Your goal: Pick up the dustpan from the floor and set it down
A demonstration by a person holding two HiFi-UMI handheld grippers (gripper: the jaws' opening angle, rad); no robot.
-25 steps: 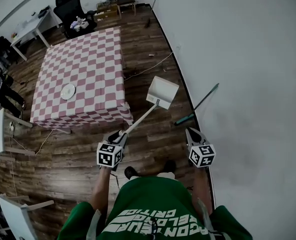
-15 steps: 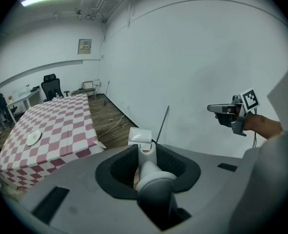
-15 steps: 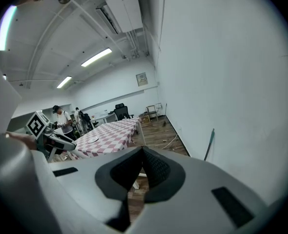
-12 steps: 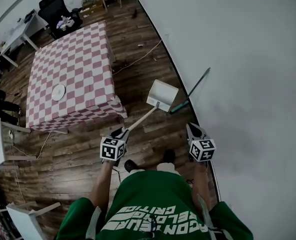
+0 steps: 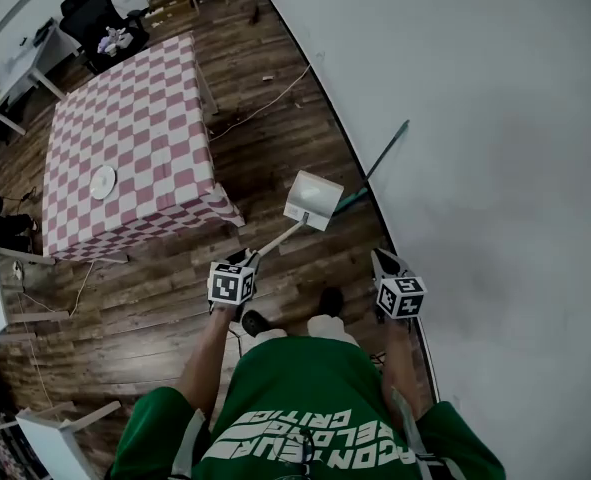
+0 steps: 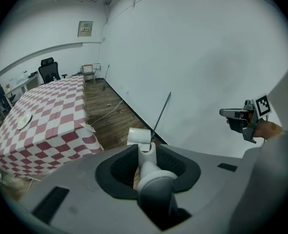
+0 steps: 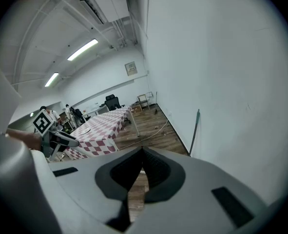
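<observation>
L: your left gripper (image 6: pixel 146 149) is pinching the dustpan (image 5: pixel 313 199) by its handle | pan: low, ahead of you, just beside the broom (image 5: pixel 372 171) at the wall (image 5: pixel 475 168) | R: your right gripper (image 7: pixel 143 149) has its jaws pressed together, empty

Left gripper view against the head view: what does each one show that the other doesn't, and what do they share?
Only the left gripper view: the framed picture on the far wall, and, close up, the left gripper's jaws closed round the white long-handled dustpan's handle. Only the head view: the person's green top and black shoes. Both: the dustpan, the red-and-white checked table, the teal broom against the wall, the right gripper.
</observation>
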